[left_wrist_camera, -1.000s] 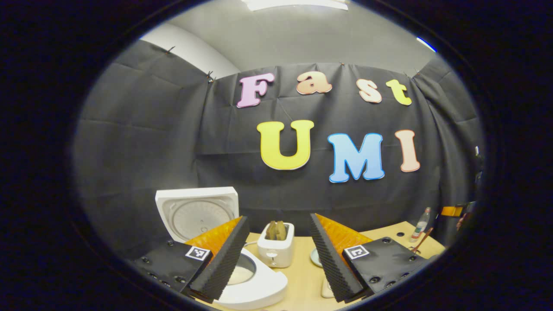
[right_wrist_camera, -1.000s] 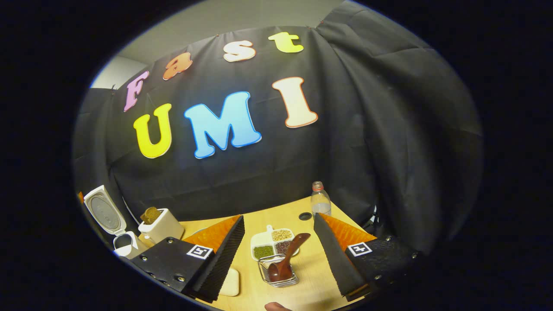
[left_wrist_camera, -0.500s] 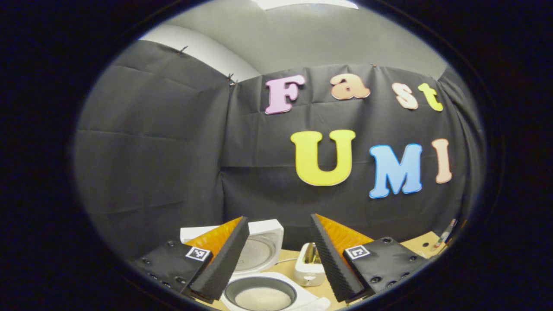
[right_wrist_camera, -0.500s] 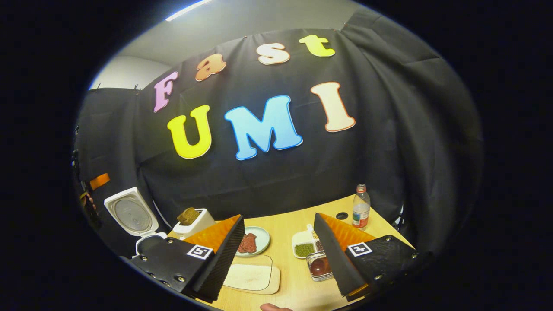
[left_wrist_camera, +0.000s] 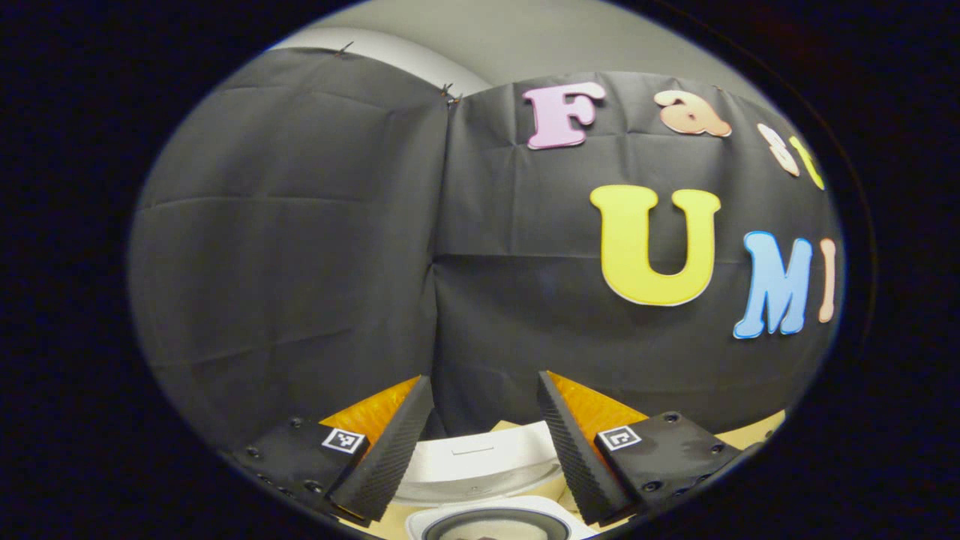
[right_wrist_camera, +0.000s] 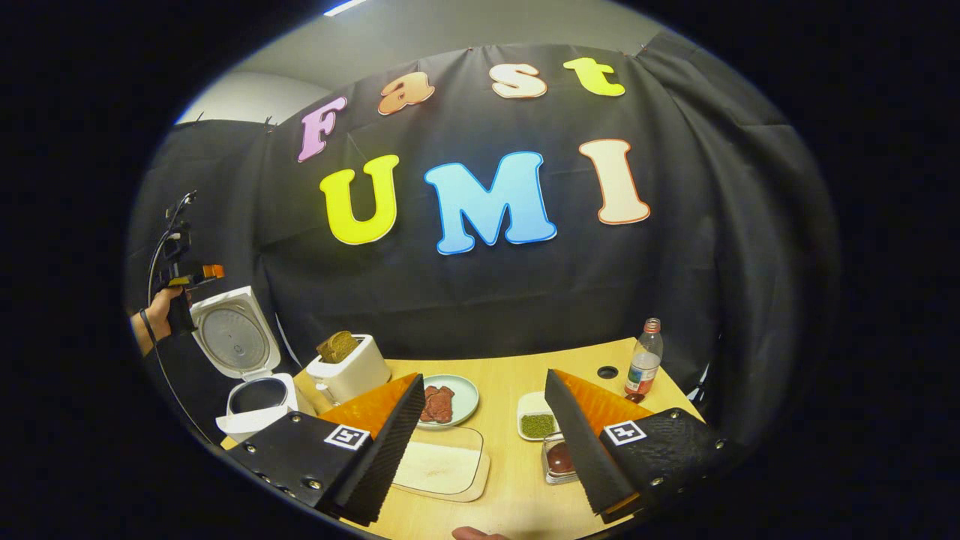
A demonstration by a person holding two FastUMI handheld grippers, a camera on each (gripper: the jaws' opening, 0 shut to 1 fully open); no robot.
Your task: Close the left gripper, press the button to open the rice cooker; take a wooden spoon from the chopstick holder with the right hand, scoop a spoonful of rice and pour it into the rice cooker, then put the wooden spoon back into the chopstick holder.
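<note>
Starting far left in right gripper view: left gripper [right_wrist_camera: 196, 275] held high in hand [right_wrist_camera: 154, 315], beside raised lid of rice cooker [right_wrist_camera: 251, 390], its jaws spread in left gripper view. Toaster [right_wrist_camera: 349, 371], plate [right_wrist_camera: 454, 401], cutting board [right_wrist_camera: 442, 469] on table [right_wrist_camera: 510, 367]. Right gripper [right_wrist_camera: 484, 446] released, empty. Chopstick holder [right_wrist_camera: 556, 459] with wooden spoon [right_wrist_camera: 559, 456] just left of its right finger. Bottle [right_wrist_camera: 645, 360] far right.

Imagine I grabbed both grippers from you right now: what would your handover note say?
Left gripper: open, empty, above the rice cooker.
Right gripper: open, empty, over the table.
Rice cooker: lid up, pot visible inside.
Wooden spoon: in the chopstick holder beside the right gripper's finger.
Done: cooker opened. I cannot tell from here whether the scoop of rice has gone in; check the pot.
Left: possibly the scoop.
</note>
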